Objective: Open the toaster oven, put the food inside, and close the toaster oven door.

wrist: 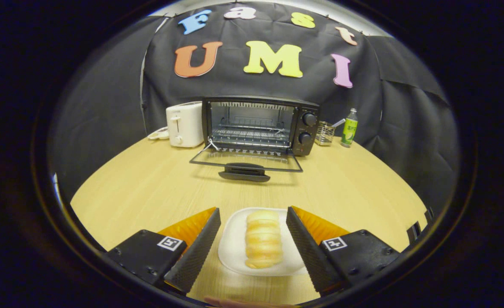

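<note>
A black toaster oven (260,125) stands at the far side of the wooden table with its glass door (246,163) folded down flat and its wire rack bare. A pale yellow bread roll (263,244) lies lengthwise on a white plate (233,248) near the table's front. My gripper (254,218) is open, its two black ribbed fingers (200,248) standing either side of the plate, with the roll between them. Neither finger visibly presses on the plate or the roll.
A white pop-up toaster (185,124) stands left of the oven, with a small white dish (158,134) beside it. Right of the oven are a wire holder (324,133) and a green bottle (349,128). Bare wooden tabletop (149,188) lies between plate and oven door.
</note>
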### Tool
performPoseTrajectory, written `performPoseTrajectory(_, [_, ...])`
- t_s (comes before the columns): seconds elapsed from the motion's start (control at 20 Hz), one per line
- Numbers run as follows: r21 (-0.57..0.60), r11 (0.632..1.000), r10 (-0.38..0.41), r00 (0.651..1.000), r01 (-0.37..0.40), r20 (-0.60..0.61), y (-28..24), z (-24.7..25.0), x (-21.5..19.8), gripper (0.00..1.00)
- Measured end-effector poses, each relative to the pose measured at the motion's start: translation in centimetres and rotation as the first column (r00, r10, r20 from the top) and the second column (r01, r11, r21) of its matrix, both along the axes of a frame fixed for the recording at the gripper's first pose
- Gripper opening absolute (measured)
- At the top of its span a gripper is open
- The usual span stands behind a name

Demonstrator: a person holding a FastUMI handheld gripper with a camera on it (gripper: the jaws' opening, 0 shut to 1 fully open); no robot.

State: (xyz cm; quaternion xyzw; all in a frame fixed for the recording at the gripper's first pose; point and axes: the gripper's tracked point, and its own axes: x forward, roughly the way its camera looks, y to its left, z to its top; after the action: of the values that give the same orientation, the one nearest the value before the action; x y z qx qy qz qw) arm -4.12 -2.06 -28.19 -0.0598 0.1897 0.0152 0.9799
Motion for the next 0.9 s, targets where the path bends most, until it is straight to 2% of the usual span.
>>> performPoseTrajectory(0.15, [-0.020,1.000,-0.022,0.999,0.021,-0.030,-1.2,-2.1,-0.1,1.00])
performPoseTrajectory(0.35, [0.053,0.998,-0.025,0.988,0.033,-0.149,-1.6,-5.5,-0.1,1.00])
performPoseTrajectory(0.4, [0.087,0.996,-0.015,0.991,0.027,-0.135,-1.5,-5.2,0.1,1.00])
performPoseTrajectory(0.55, [0.094,0.994,-0.033,0.991,0.046,-0.131,-2.3,-5.5,0.5,0.98])
performPoseTrajectory(0.6, [0.098,0.994,-0.035,0.991,0.048,-0.128,-2.4,-5.6,0.4,0.95])
performPoseTrajectory(0.85, [0.119,0.993,-0.014,0.994,0.027,-0.110,-1.7,-5.7,0.7,0.69])
performPoseTrajectory(0.9, [0.127,0.992,-0.008,0.994,0.022,-0.107,-1.6,-5.7,0.6,0.67])
